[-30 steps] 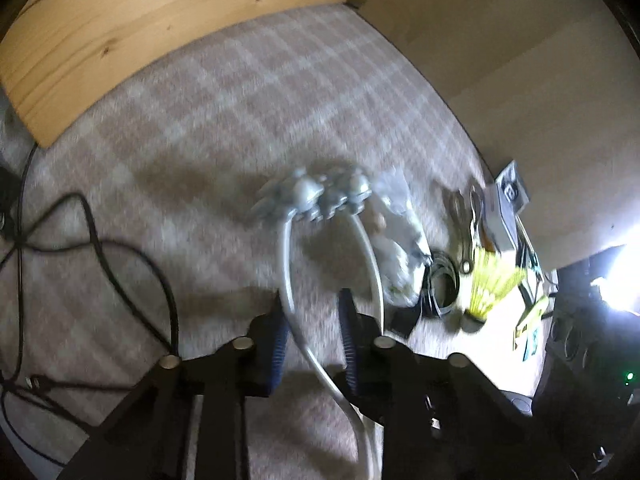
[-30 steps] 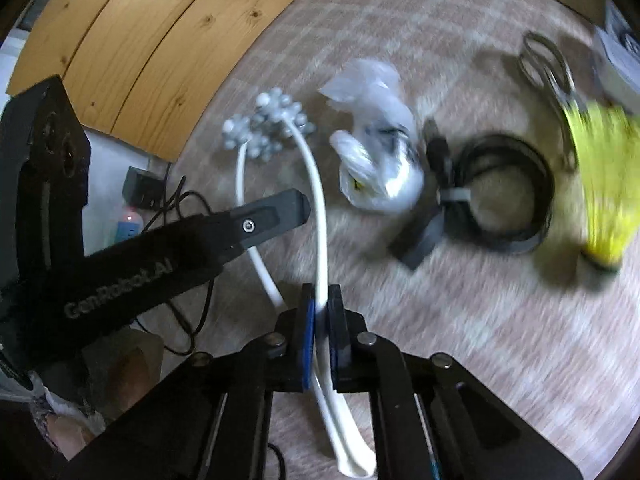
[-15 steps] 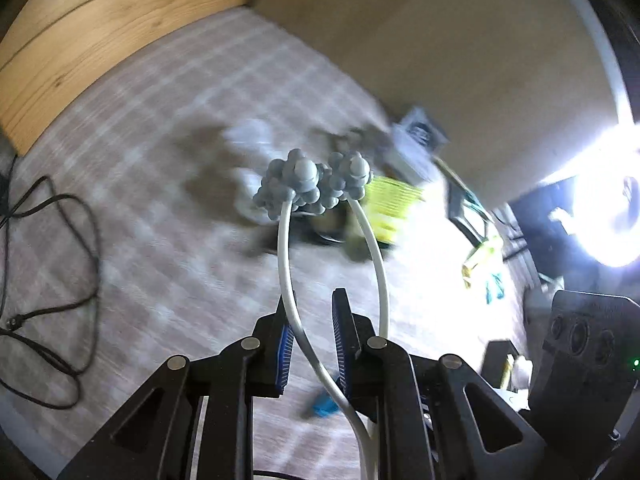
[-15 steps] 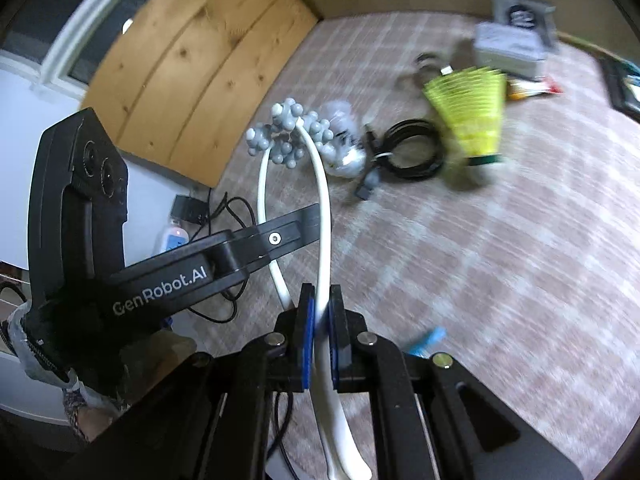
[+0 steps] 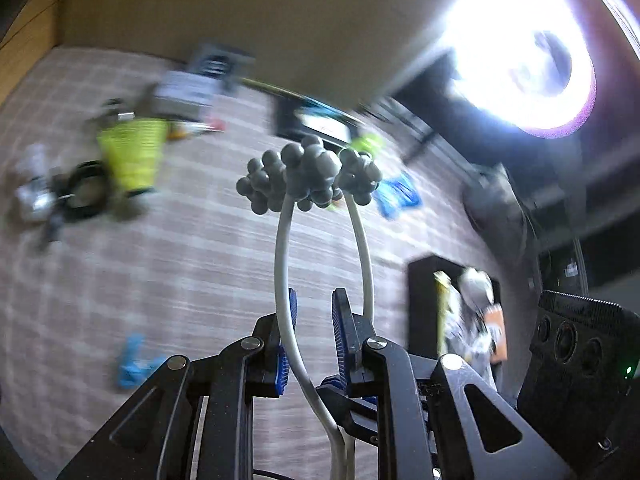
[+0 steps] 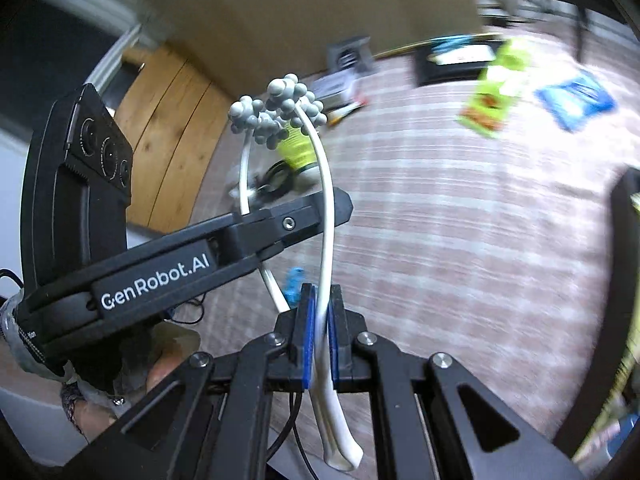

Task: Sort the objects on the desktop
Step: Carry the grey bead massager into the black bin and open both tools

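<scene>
Left gripper [image 5: 312, 336] spread around one white prong; massager [image 6: 326, 216] aloft over checked tablecloth [image 6: 460, 240], pinched in right gripper [image 6: 320, 336]. Risk: thin springy stem twisting loose mid-swing, dropping short of dark tray [image 5: 420, 280].

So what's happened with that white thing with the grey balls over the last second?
The massager has been lifted off the checked cloth and carried rightward, toward the dark bin. The right claw stays shut on one prong; the left claw stays open around the other. The clutter hasn't moved.
</scene>
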The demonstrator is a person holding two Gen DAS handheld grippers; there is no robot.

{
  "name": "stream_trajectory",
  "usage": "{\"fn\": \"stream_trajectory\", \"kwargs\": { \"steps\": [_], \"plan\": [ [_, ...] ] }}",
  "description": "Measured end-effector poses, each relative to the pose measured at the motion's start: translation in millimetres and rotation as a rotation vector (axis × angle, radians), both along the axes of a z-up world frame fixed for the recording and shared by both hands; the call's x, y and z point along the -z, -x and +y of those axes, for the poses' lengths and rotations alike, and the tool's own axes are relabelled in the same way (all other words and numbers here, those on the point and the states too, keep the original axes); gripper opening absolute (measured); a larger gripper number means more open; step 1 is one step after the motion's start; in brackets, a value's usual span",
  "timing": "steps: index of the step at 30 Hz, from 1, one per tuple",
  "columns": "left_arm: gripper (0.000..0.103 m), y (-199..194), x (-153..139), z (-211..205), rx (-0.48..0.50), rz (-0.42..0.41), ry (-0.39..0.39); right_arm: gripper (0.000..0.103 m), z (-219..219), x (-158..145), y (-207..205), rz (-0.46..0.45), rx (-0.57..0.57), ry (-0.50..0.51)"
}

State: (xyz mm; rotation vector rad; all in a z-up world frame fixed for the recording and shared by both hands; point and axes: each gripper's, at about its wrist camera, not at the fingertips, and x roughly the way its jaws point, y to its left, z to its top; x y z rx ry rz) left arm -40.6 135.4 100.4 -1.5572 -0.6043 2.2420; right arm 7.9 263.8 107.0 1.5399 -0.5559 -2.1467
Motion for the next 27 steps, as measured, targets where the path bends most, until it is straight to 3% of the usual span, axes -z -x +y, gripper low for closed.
{"fn": "stream_trajectory", "kwargs": {
  "steps": [16,27],
  "plan": [
    [0.016,-39.9,-16.2,235.5,0.433,0.02,0.034,0.006,203.2,-16.4,-101.9,-0.004,0.353,-0.057],
    [0.016,-76.5,-25.1,342.7,0.612,0.042,0.07,0.006,281.1,-15.9,-155.6,-0.004,0.545,-0.109]
  ]
}}
